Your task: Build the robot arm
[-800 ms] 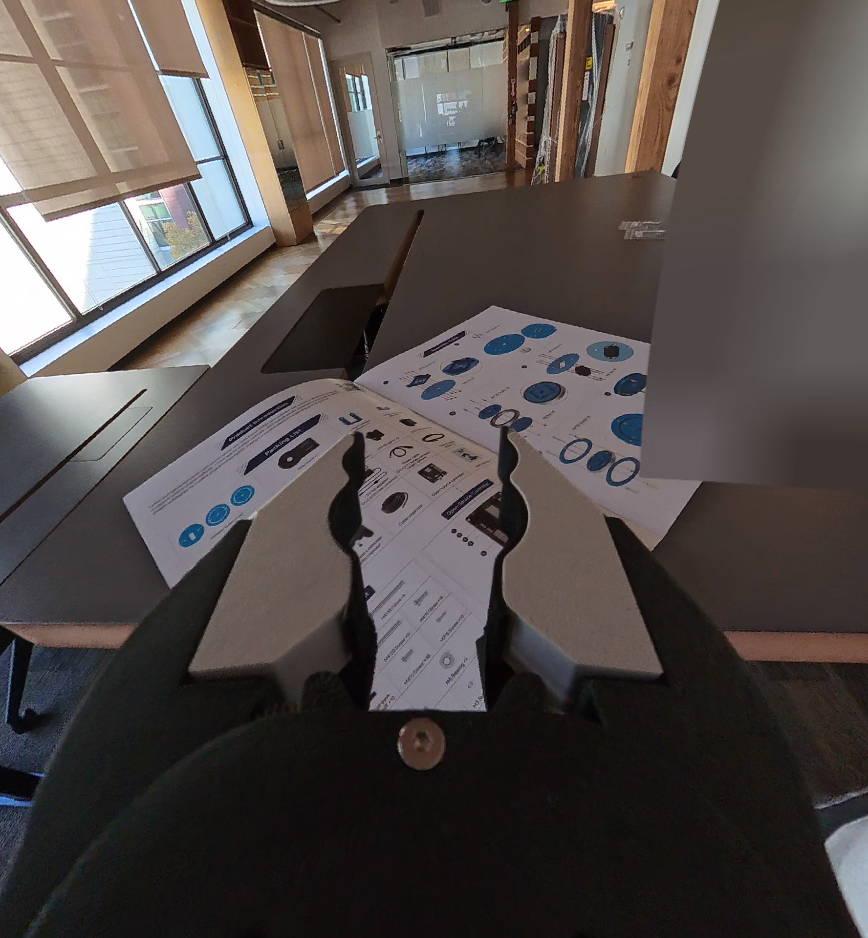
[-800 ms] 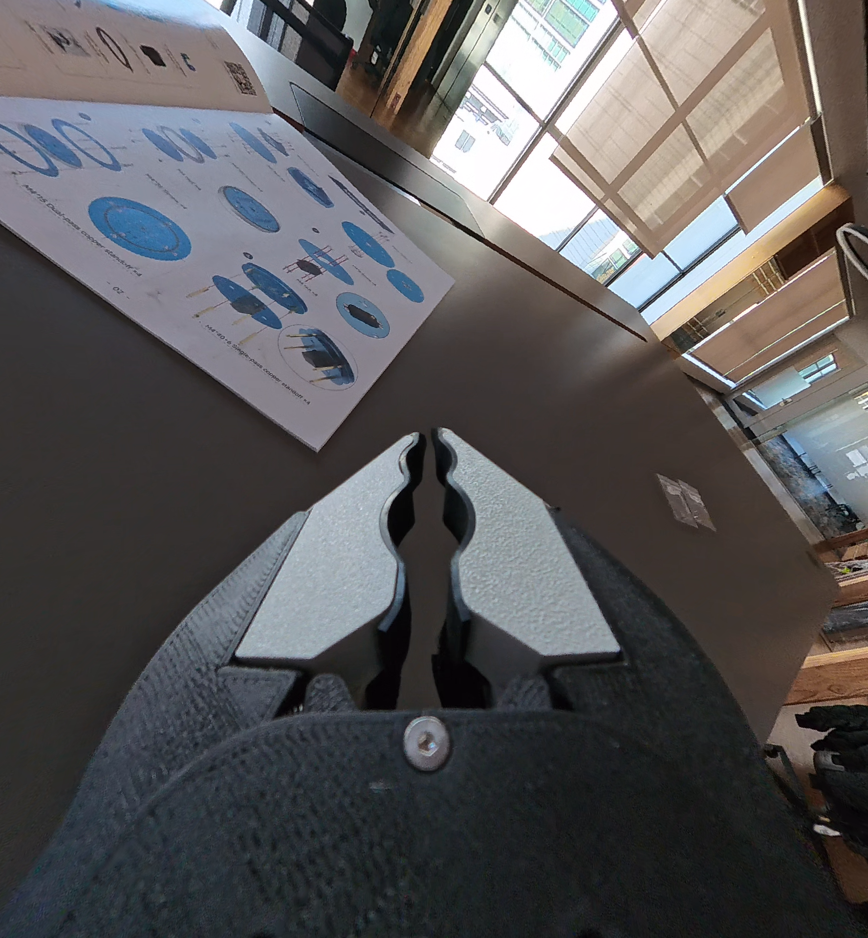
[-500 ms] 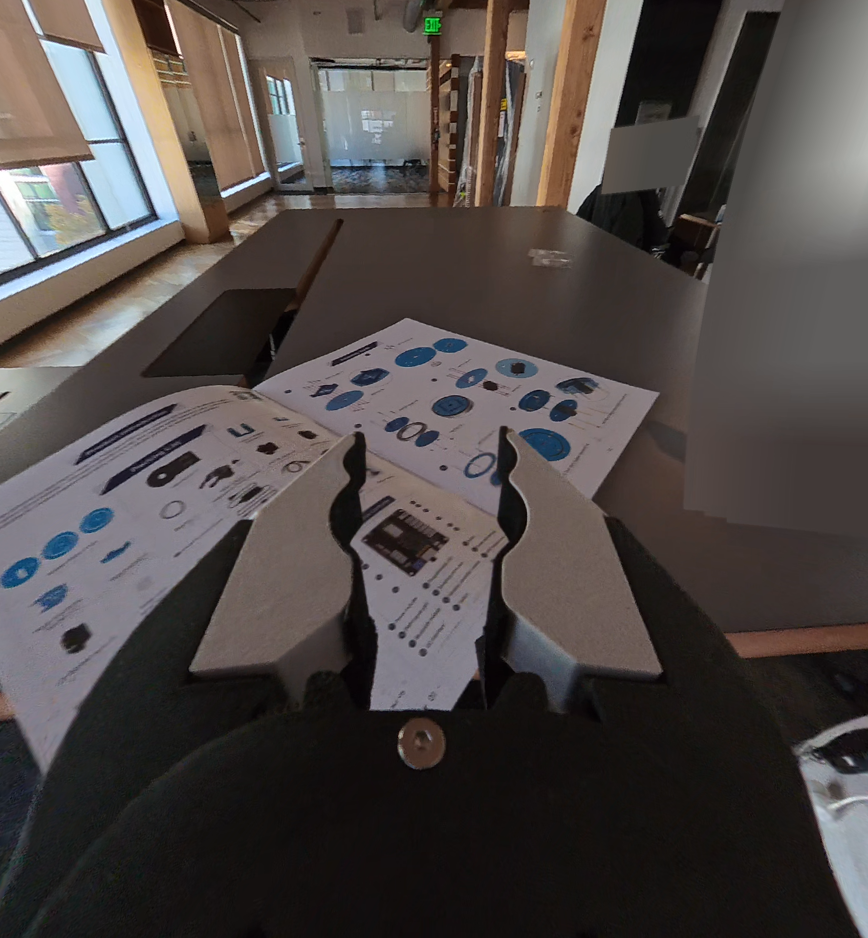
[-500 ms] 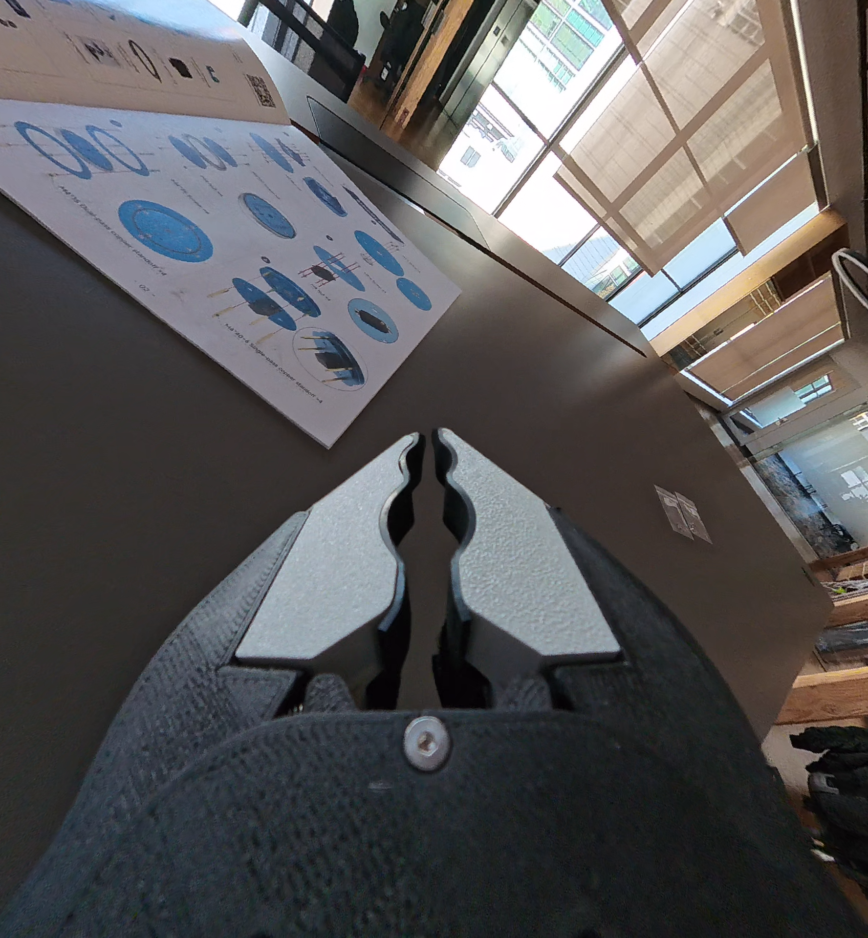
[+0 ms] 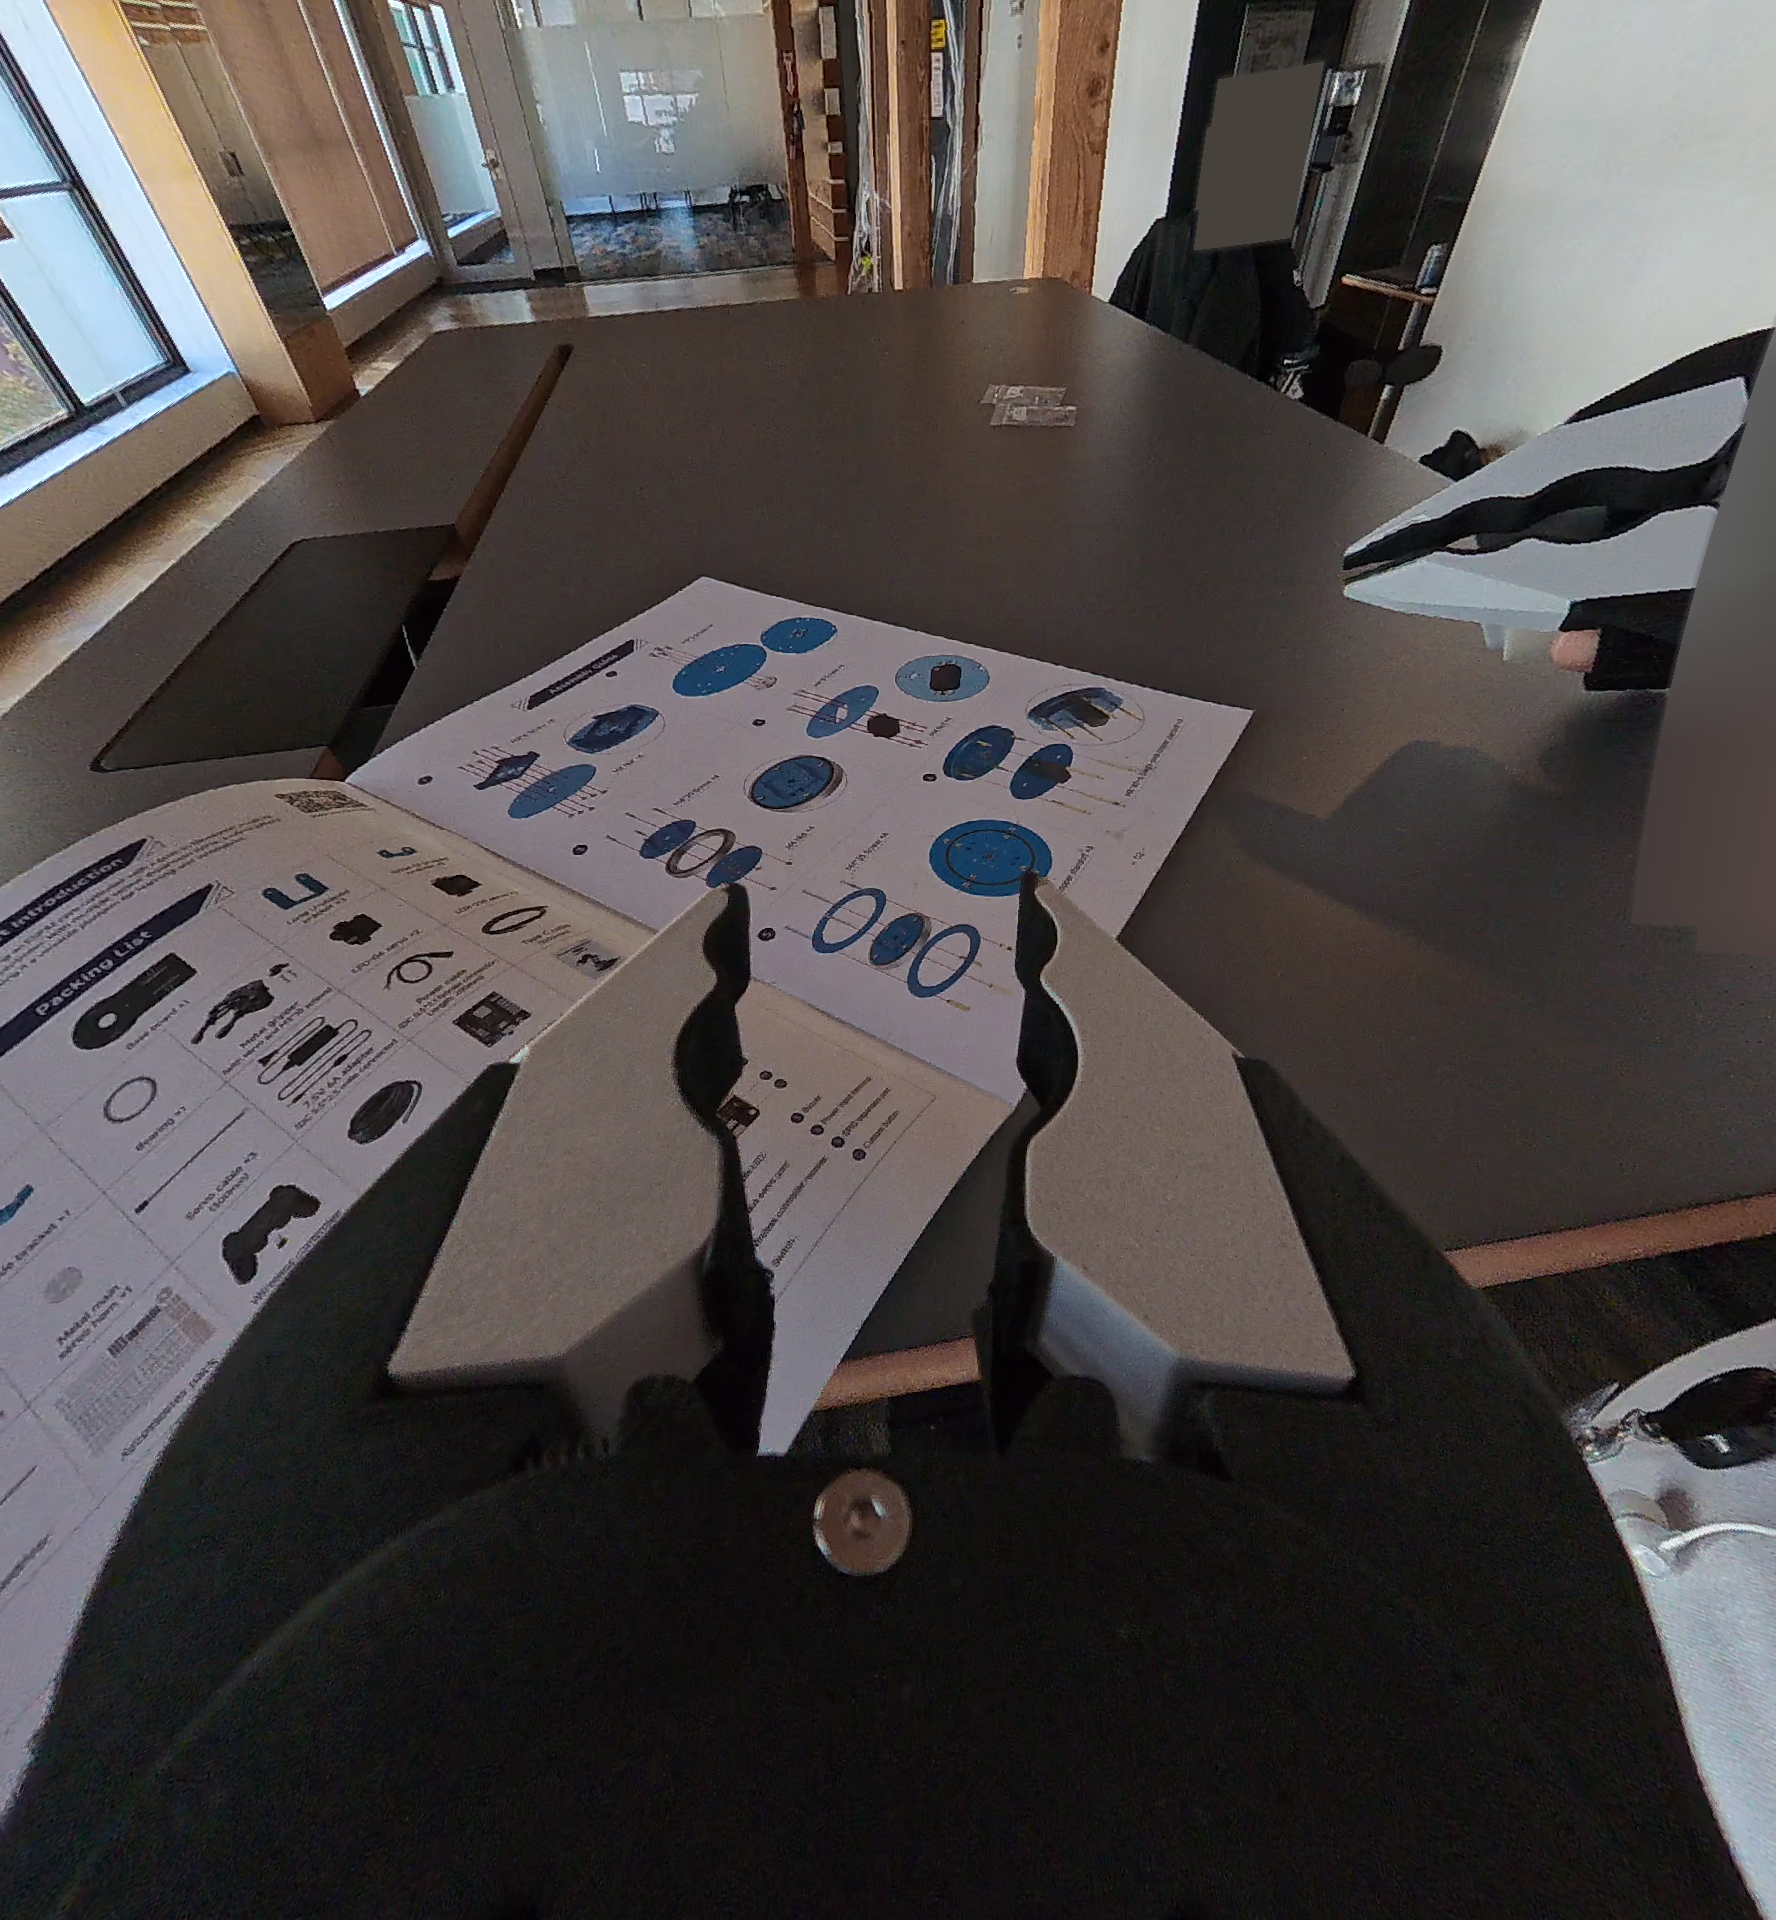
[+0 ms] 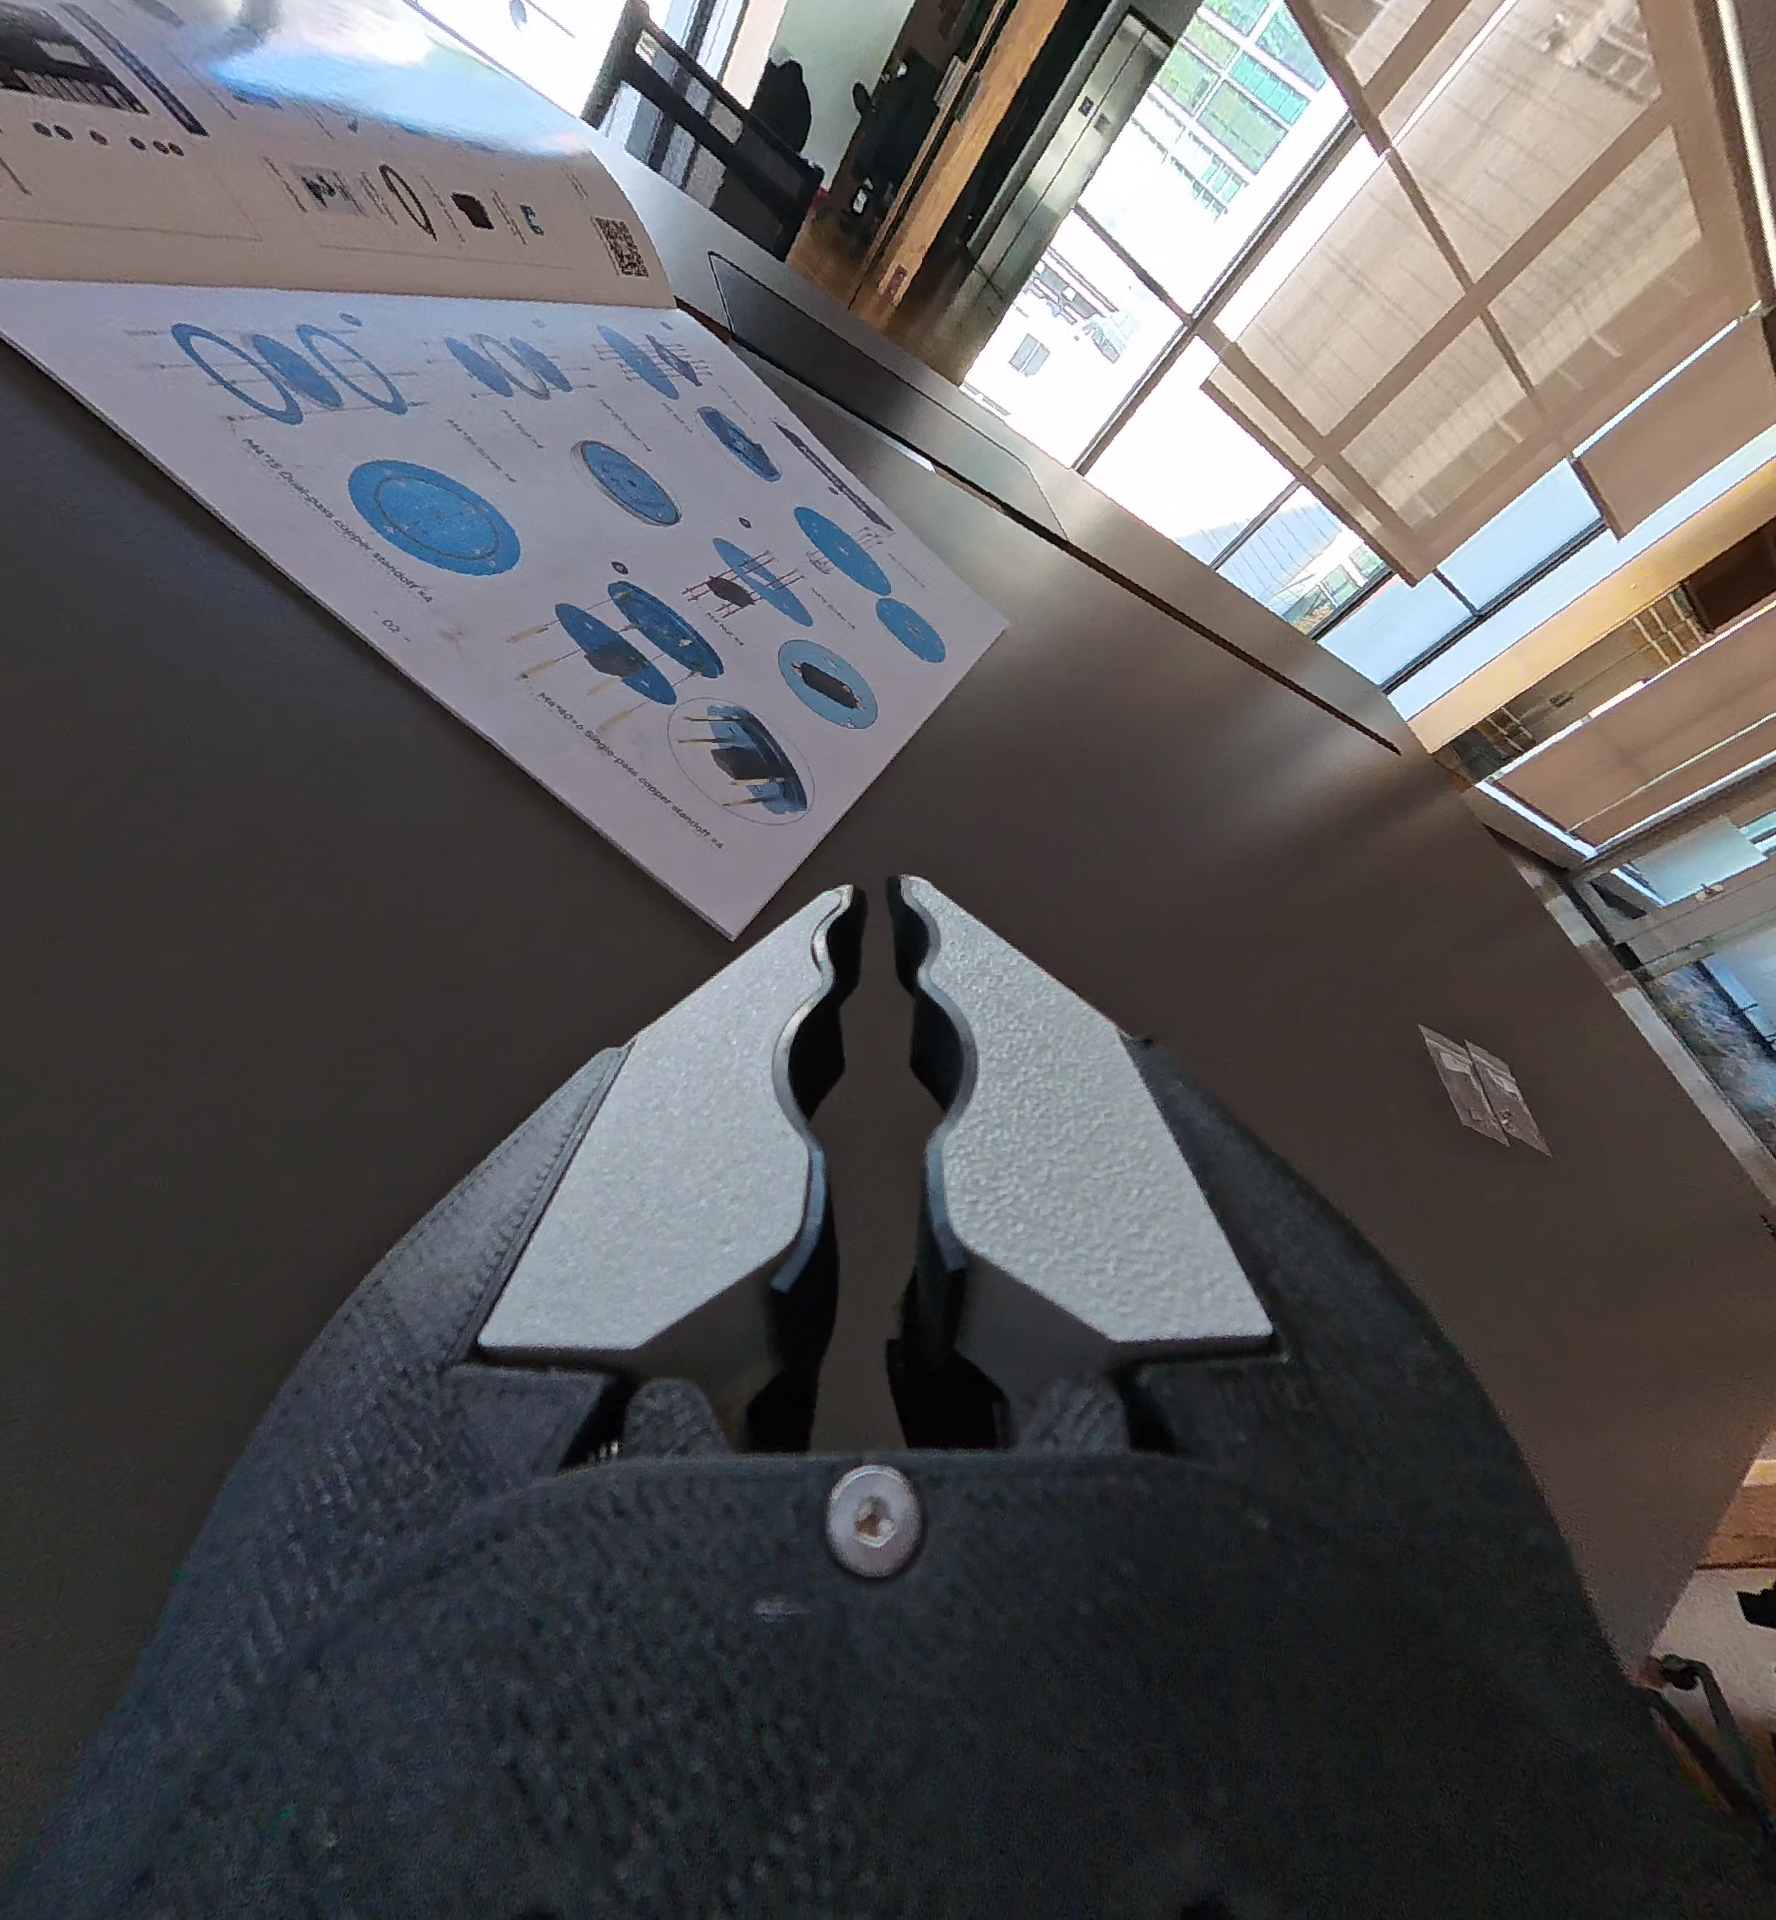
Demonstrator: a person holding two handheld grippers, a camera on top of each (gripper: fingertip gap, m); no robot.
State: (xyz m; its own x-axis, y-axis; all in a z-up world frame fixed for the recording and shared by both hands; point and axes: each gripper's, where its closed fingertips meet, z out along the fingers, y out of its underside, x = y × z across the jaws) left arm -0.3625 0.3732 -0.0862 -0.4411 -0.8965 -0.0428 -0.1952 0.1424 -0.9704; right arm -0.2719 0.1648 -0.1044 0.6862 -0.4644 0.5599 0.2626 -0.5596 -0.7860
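An open white booklet with blue and black part drawings lies on a dark table [image 5: 863, 468]. Its right page [image 5: 863, 748] lies flat. Its left page [image 5: 188, 1039] is lifted and curved, and its lower corner shows between my left gripper's fingers. My left gripper [image 5: 879, 899] is open over the booklet's fold. My right gripper [image 6: 871, 885] is shut and empty, low over the table [image 6: 240, 935], its tips just right of the flat page's [image 6: 551, 540] near corner. It also shows at the right edge of the left wrist view [image 5: 1383, 566].
Two small clear plastic bags [image 5: 1027, 405] lie farther back on the table, also in the right wrist view [image 6: 1481, 1086]. A dark lower panel [image 5: 271, 644] lies at the table's left beside a gap. The table's front edge [image 5: 1590, 1236] runs below my left gripper. Windows stand at the left. Across from one pair of fingers to the other is roughly 25 cm.
The left view has swung right and the lifted left page has come up closer to the left gripper. The right gripper has moved closer to the flat page's corner. Both jaws are unchanged.
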